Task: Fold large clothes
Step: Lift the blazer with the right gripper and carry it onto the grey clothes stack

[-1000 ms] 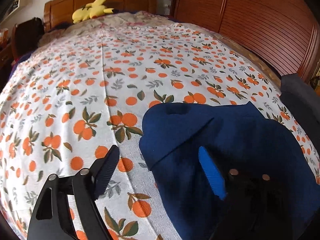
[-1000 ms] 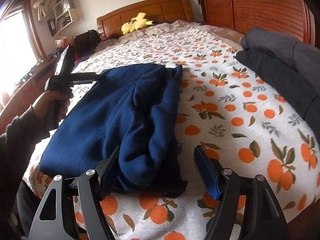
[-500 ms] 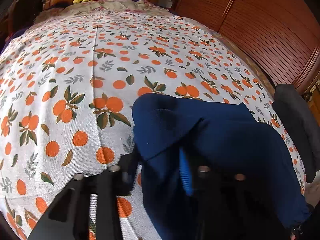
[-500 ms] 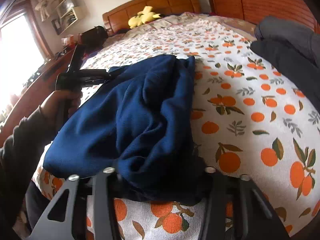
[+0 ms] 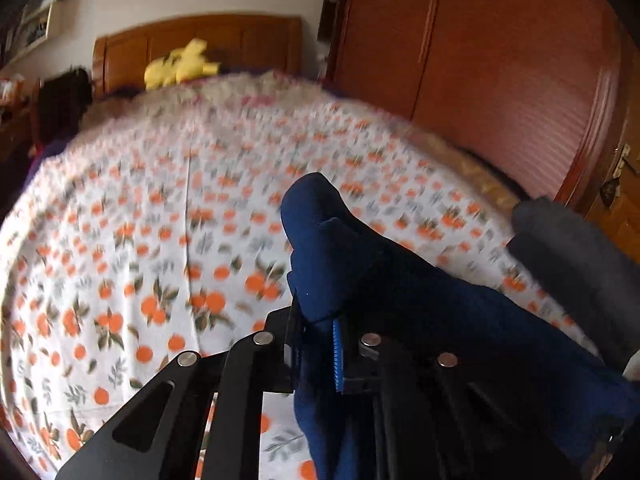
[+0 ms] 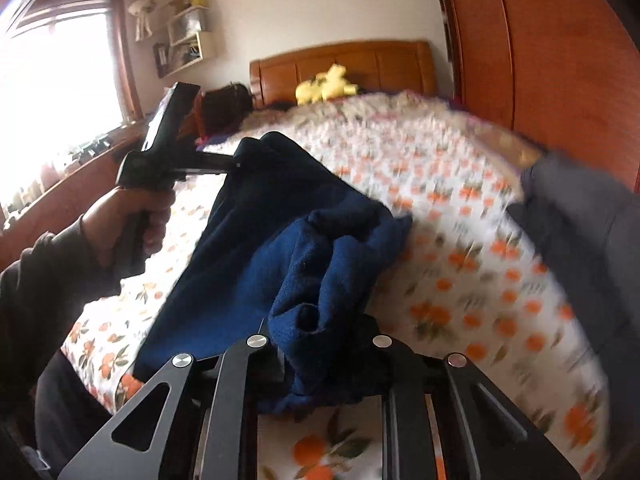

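Bed (image 5: 168, 216) w/ white orange-print cover, wood headboard (image 6: 344, 64) at far end, yellow plush toy (image 6: 326, 84) by it. Red-brown wardrobe (image 5: 500, 68) along right side. Bright window (image 6: 56, 92) left, wall shelf (image 6: 188, 36) nearby, pale wall (image 6: 304, 0).

Both grippers (image 5: 316, 354) (image 6: 320, 360) are black linkages with silver screws. One left pad (image 5: 338, 356) is ribbed blue. The sleeve (image 6: 44, 280) is dark (greyish).
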Action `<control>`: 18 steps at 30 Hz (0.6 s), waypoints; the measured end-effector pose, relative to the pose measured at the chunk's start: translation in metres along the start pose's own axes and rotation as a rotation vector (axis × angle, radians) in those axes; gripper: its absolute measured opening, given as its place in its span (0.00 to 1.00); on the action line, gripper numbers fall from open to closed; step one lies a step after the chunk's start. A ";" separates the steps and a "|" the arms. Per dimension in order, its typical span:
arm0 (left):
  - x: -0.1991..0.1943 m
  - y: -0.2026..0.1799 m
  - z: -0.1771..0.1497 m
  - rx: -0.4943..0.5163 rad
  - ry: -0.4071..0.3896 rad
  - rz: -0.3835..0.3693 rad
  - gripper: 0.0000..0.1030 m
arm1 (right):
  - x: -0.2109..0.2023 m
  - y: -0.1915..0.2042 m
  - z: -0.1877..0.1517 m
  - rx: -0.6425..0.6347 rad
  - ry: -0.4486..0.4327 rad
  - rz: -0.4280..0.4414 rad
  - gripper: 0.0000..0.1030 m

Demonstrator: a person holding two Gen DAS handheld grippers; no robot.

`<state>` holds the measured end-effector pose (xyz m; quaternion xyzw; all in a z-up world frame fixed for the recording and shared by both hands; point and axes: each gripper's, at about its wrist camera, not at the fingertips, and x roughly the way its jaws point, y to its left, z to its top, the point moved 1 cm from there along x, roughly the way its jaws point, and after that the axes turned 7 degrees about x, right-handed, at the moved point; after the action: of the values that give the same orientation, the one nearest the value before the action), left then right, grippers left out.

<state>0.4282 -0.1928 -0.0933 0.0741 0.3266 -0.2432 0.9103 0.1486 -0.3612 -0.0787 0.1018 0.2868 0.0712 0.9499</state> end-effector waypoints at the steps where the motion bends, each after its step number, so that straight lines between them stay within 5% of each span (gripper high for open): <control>1: -0.007 -0.008 0.009 0.003 -0.023 0.003 0.11 | -0.006 -0.004 0.008 -0.012 -0.019 -0.007 0.15; 8: -0.034 -0.083 0.091 0.036 -0.171 -0.020 0.11 | -0.067 -0.056 0.067 -0.068 -0.142 -0.096 0.15; 18: -0.026 -0.254 0.200 0.108 -0.280 -0.172 0.12 | -0.183 -0.171 0.126 -0.053 -0.259 -0.290 0.15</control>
<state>0.3975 -0.4622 0.0844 0.0600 0.1883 -0.3454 0.9174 0.0813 -0.5817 0.0810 0.0429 0.1718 -0.0728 0.9815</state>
